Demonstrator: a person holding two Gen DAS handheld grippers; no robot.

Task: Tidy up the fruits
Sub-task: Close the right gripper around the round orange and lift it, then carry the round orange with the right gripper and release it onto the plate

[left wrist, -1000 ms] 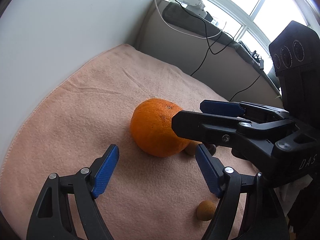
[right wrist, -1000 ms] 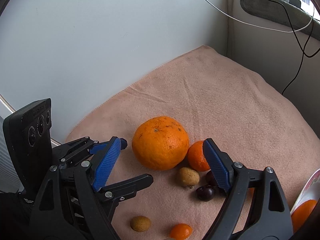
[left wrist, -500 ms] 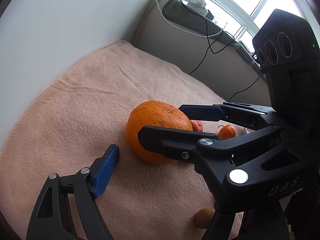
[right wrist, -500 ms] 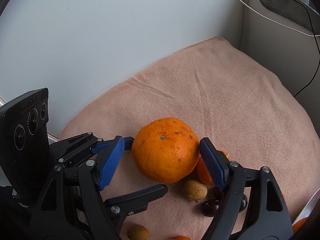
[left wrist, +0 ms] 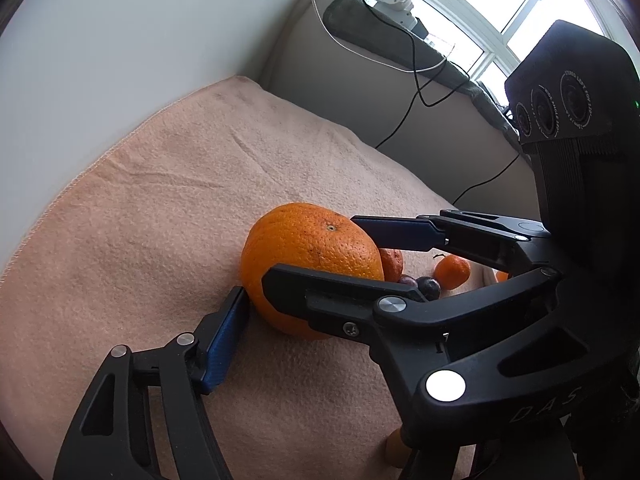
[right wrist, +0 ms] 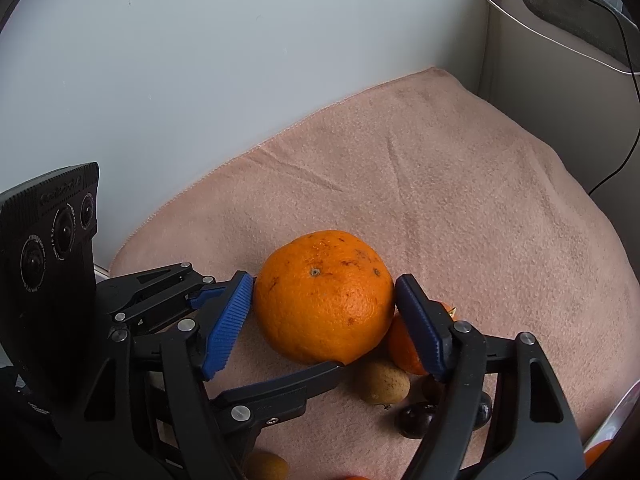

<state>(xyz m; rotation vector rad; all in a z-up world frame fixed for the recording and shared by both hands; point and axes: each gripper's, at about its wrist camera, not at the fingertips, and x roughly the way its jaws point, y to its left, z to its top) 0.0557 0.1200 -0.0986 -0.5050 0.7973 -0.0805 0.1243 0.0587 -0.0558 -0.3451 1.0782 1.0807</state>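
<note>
Both the left gripper (right wrist: 276, 328) and right gripper (right wrist: 324, 328) have dropped around the big orange (right wrist: 324, 298), jaws closing, pads touching but not yet clamped, so a two-handed lift looks near.

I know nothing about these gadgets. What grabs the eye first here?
A big orange sits mid-picture on a pink towel, framed by two black clamp-like grippers with blue pads. The right gripper and the left gripper are both closing around it. Smaller fruits huddle just beside it.
</note>
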